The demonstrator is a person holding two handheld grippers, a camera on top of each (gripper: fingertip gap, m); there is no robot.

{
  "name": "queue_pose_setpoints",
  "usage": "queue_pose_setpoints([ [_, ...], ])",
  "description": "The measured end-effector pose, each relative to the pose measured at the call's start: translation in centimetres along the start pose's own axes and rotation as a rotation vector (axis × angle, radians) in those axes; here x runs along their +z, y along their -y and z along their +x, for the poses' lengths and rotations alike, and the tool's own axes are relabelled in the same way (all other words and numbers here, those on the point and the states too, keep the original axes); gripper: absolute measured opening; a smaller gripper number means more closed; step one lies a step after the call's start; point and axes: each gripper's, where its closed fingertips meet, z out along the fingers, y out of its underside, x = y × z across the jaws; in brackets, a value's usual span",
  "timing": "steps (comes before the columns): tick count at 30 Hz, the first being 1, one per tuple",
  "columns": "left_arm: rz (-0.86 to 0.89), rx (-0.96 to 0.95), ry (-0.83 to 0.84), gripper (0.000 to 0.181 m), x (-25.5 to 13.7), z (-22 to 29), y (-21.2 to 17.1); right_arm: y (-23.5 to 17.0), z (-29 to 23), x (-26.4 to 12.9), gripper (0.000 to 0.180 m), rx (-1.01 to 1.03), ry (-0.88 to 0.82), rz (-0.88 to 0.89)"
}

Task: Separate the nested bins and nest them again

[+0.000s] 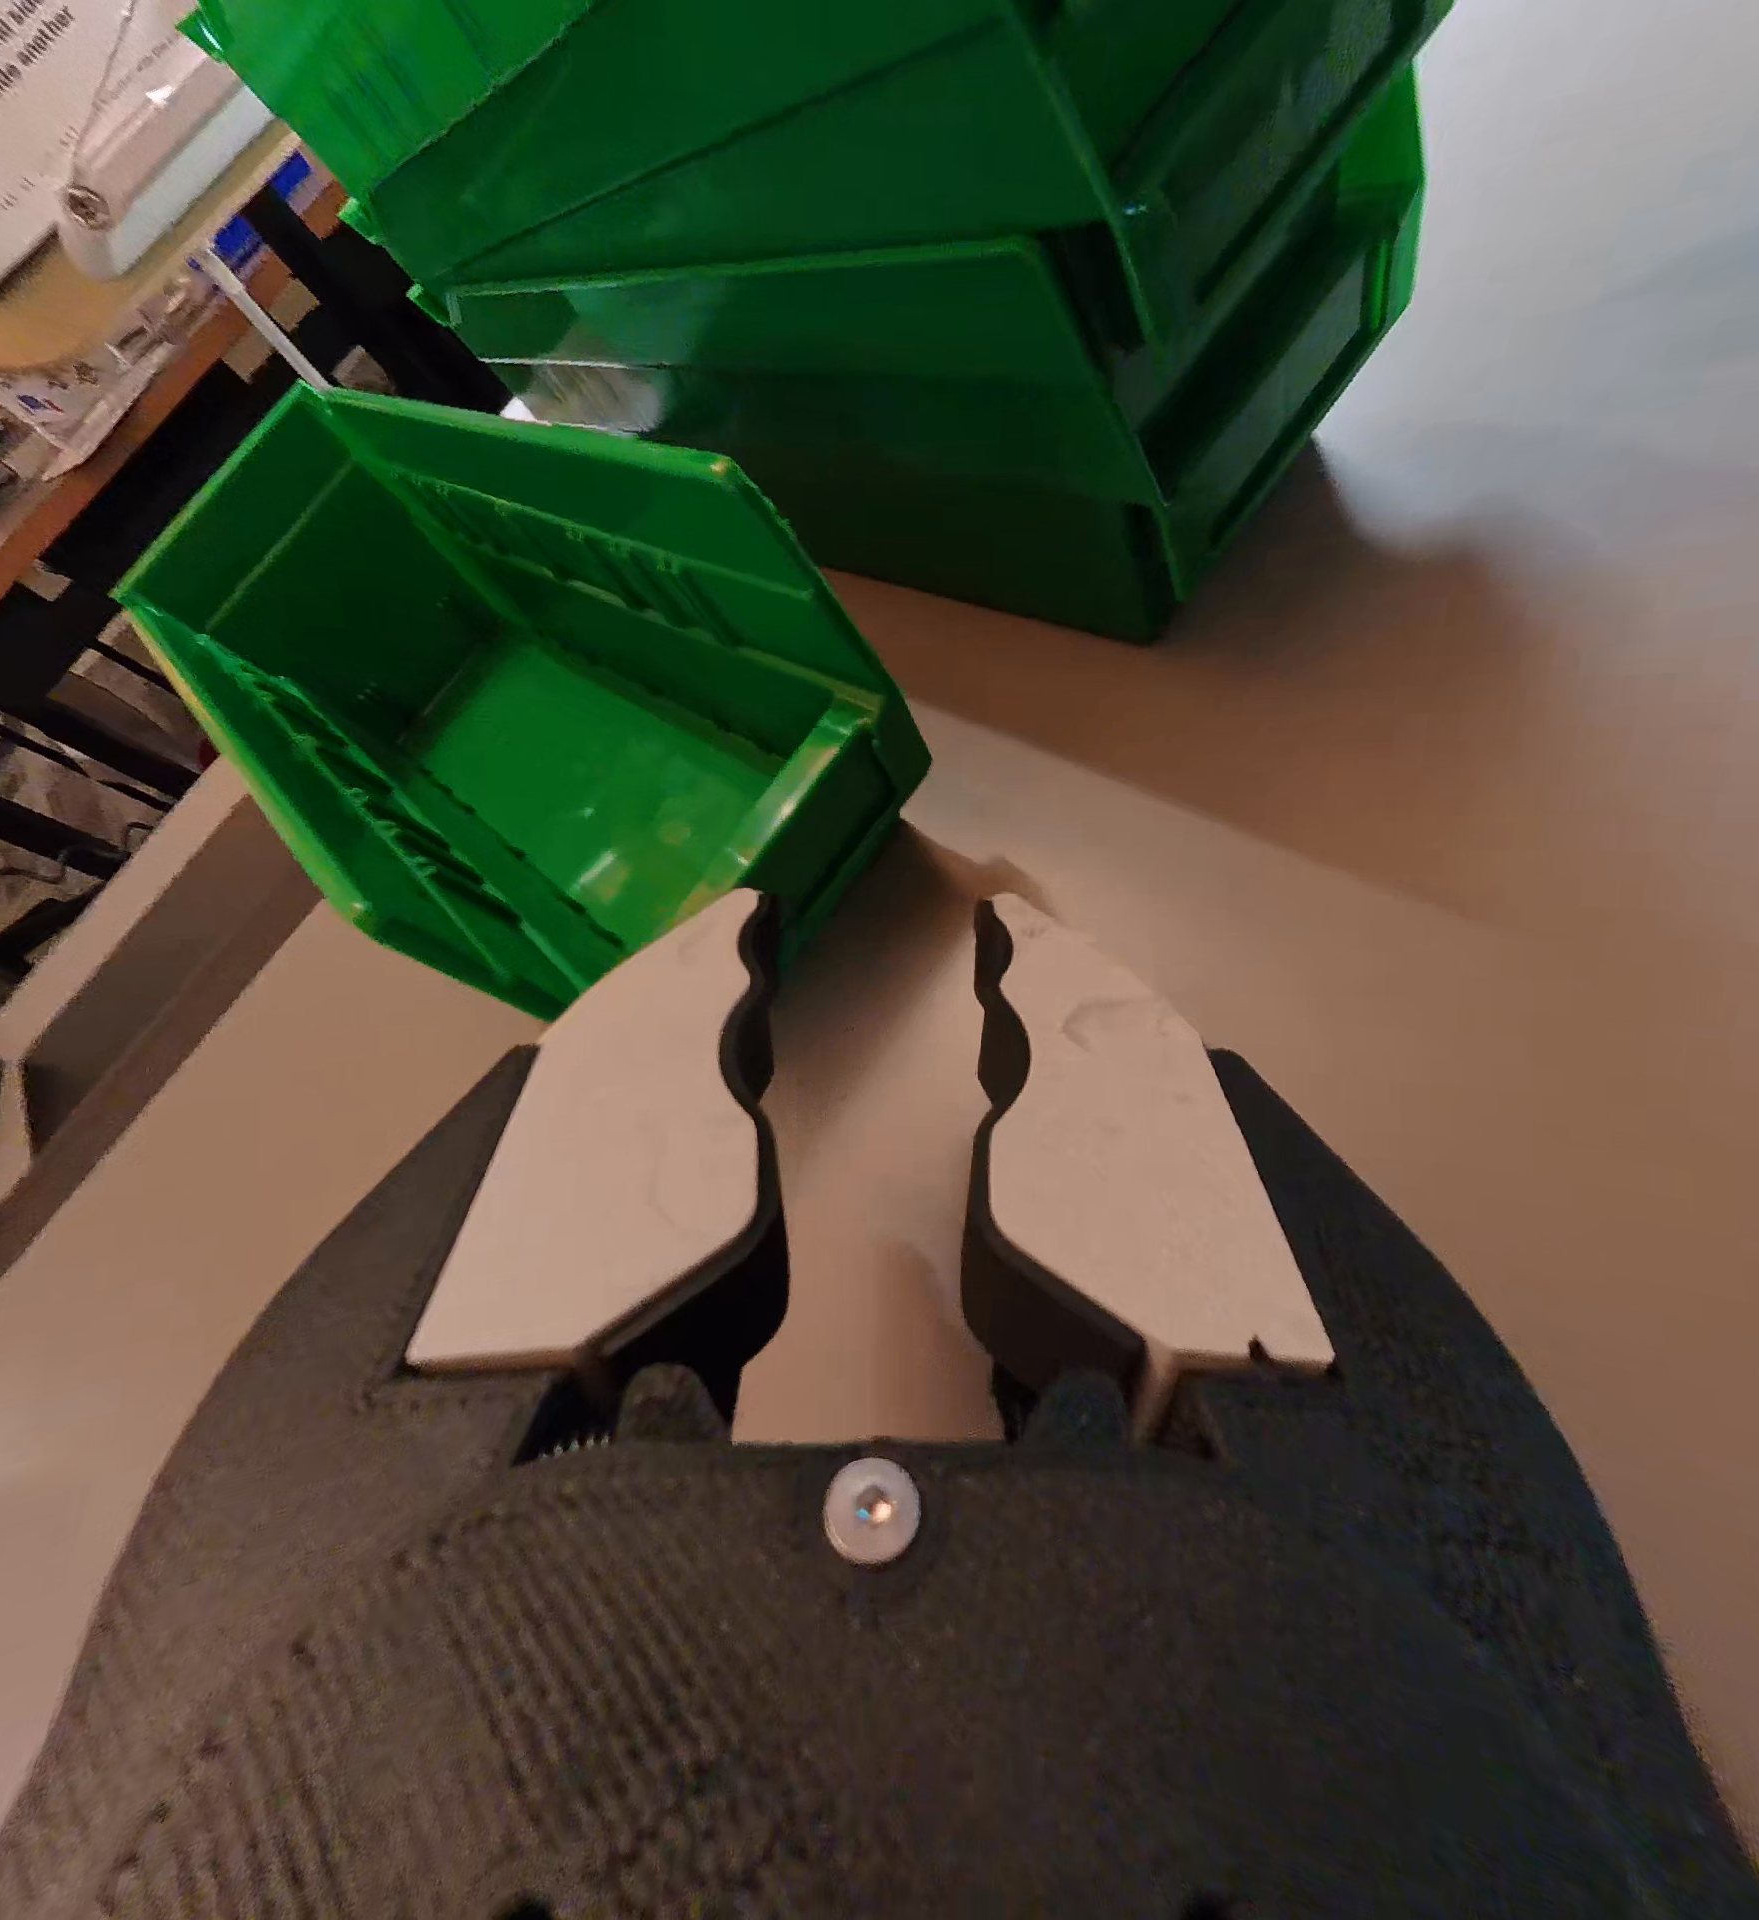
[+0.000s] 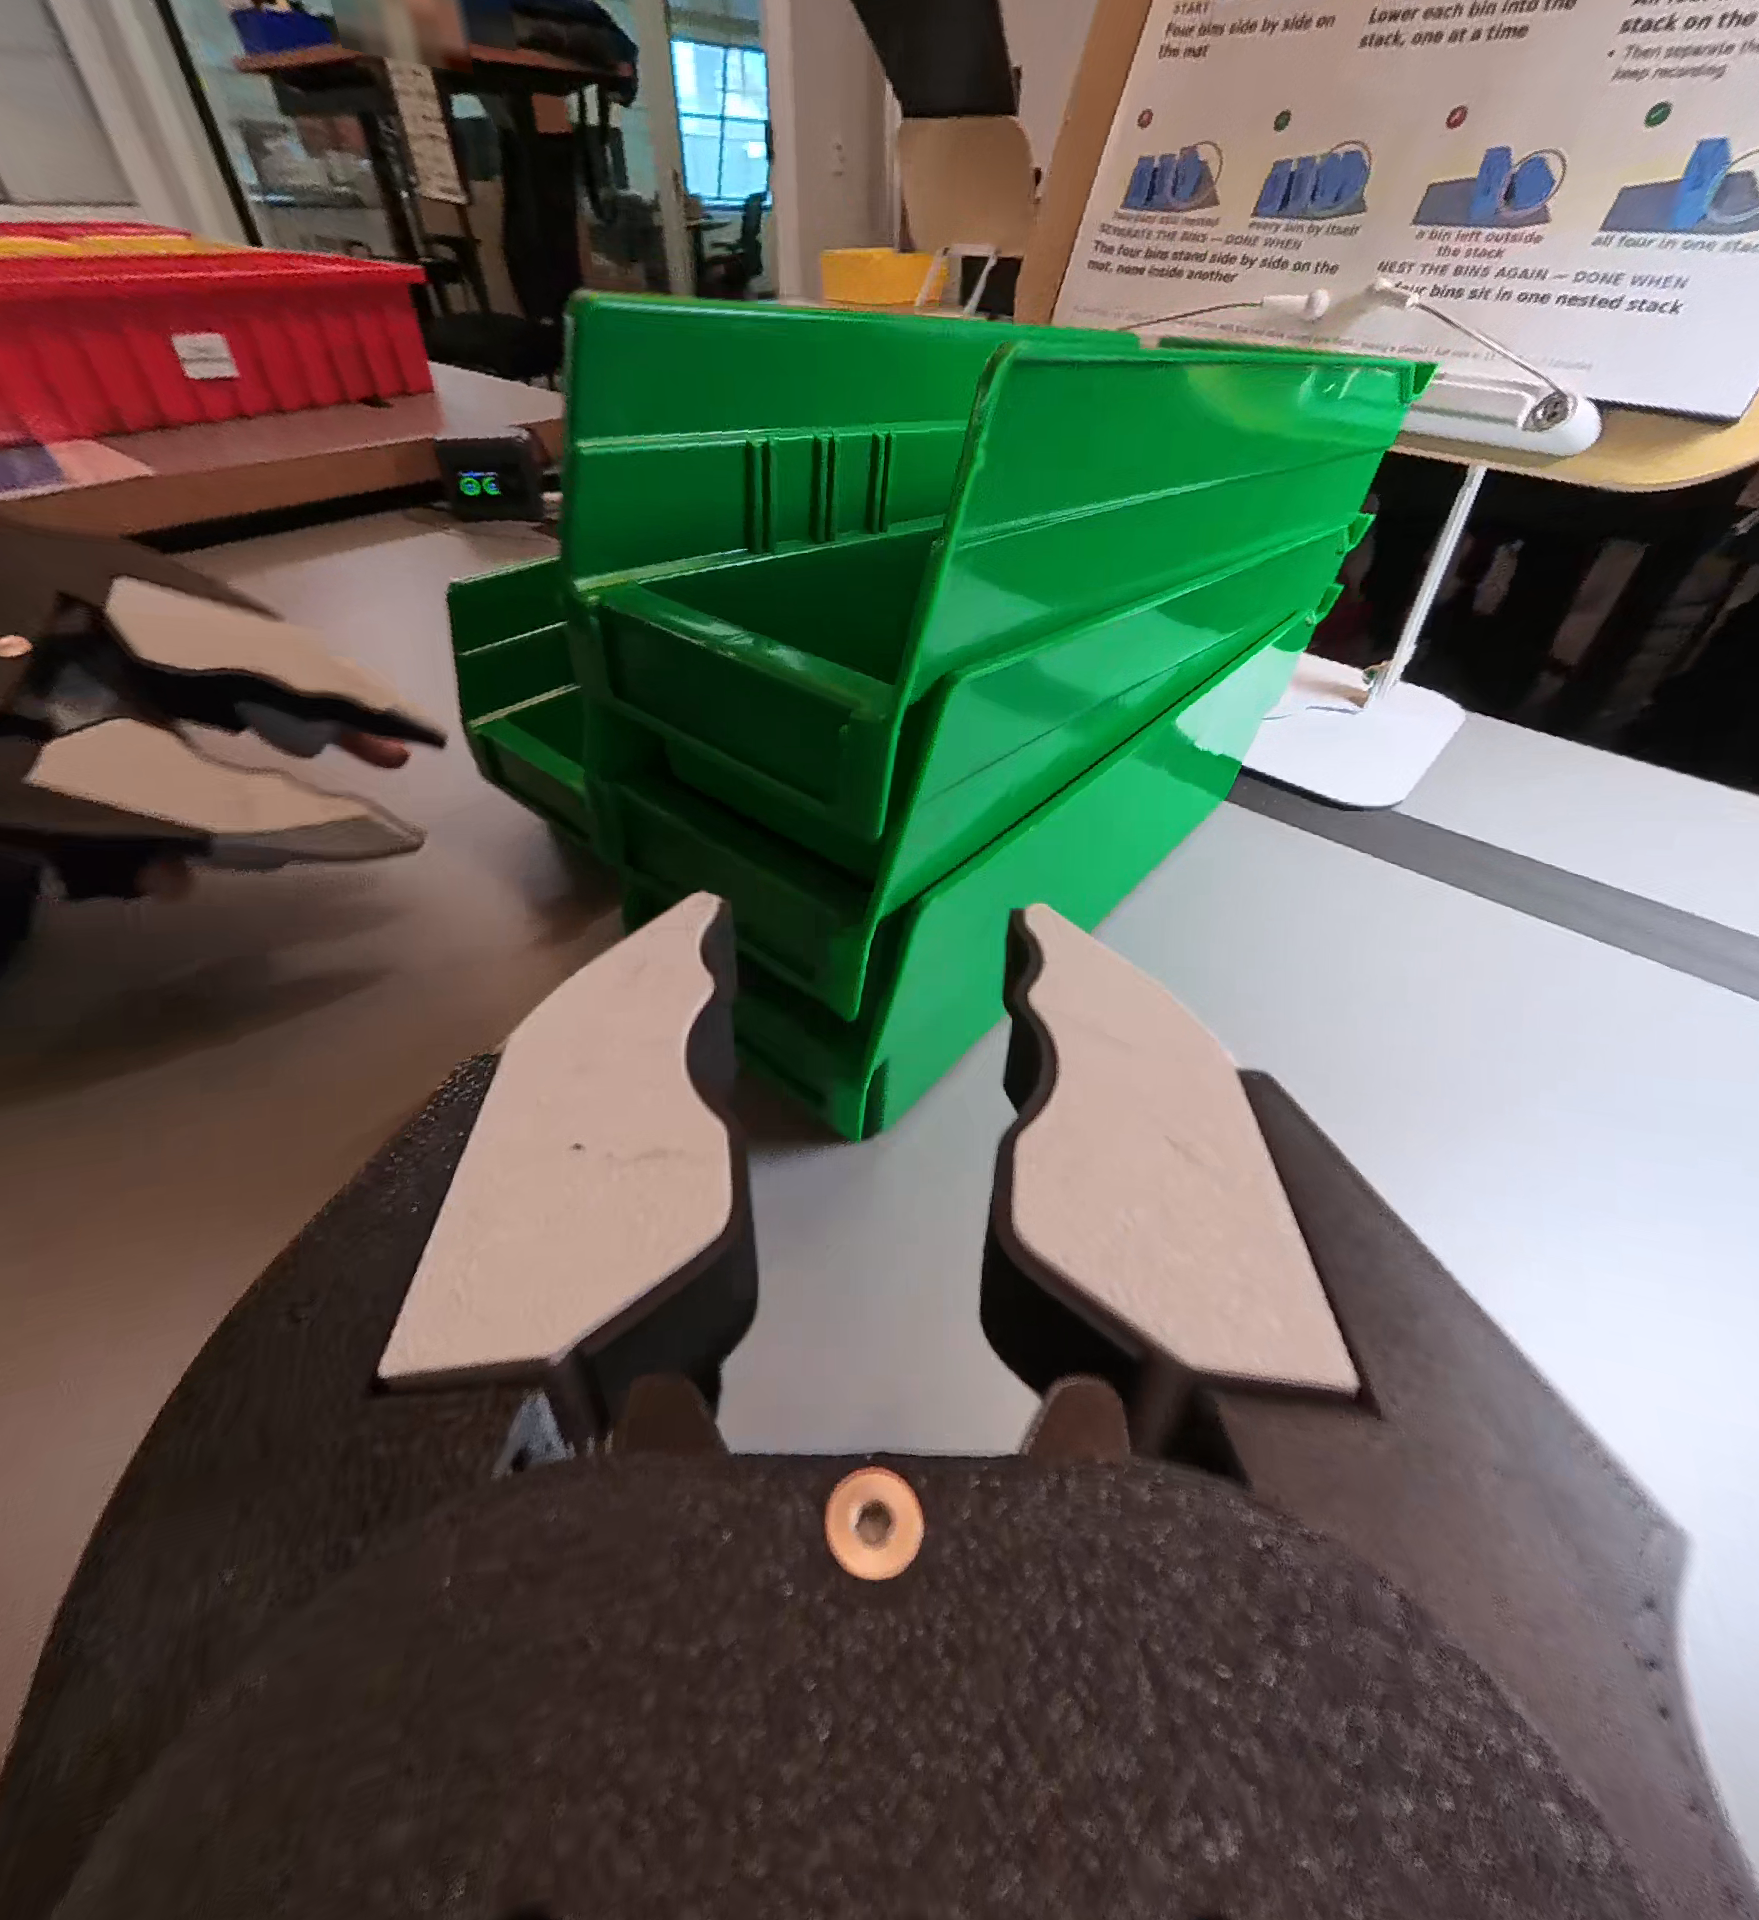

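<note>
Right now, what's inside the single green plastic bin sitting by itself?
The single green plastic bin looks empty: bare ribbed walls and shiny floor. The left gripper hides its near corner.

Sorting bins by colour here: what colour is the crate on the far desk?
Red crate, clearest in the right wrist view.

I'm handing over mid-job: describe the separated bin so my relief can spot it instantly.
Start at the stack of nested green bins on the grey table. Beside it, just ahead of the left gripper, sits the lone green bin. It alone stands apart, empty, with nothing nested inside.
</note>
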Motion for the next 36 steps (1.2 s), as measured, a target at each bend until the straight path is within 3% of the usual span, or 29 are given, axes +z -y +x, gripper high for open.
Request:
queue_pose_setpoints([
  [4,-0.020,0.062,0.026,0.040,0.3,-1.8,0.8,-0.8,0.5,-3.9,0.054,-0.021,0.040,-0.028],
  [9,-0.149,0.139,-0.093,0.049,2.2,-1.5,0.6,-3.0,1.5,-7.4,0.054,-0.046,0.029,-0.023],
  [16,-0.408,0.301,-0.184,0.054,5.5,-1.3,-1.5,-2.7,3.3,-8.2,0.059,0.001,-0.033,0.067],
  [23,-0.485,0.423,-0.072,0.041,7.0,-2.8,-3.0,-3.0,4.0,-8.5,0.068,-0.017,-0.083,0.052],
  [25,-0.467,0.502,-0.007,0.030,6.6,-3.2,-2.7,-3.0,4.1,-8.5,0.068,-0.008,-0.080,0.051],
  [31,-0.392,0.440,-0.005,0.029,3.7,-3.4,-1.9,-3.4,3.9,-8.3,0.068,-0.020,-0.076,0.038],
  [36,-0.352,0.481,0.115,0.029,0.0,-6.1,2.0,-3.4,3.9,-8.1,0.067,-0.033,-0.081,0.036],
])
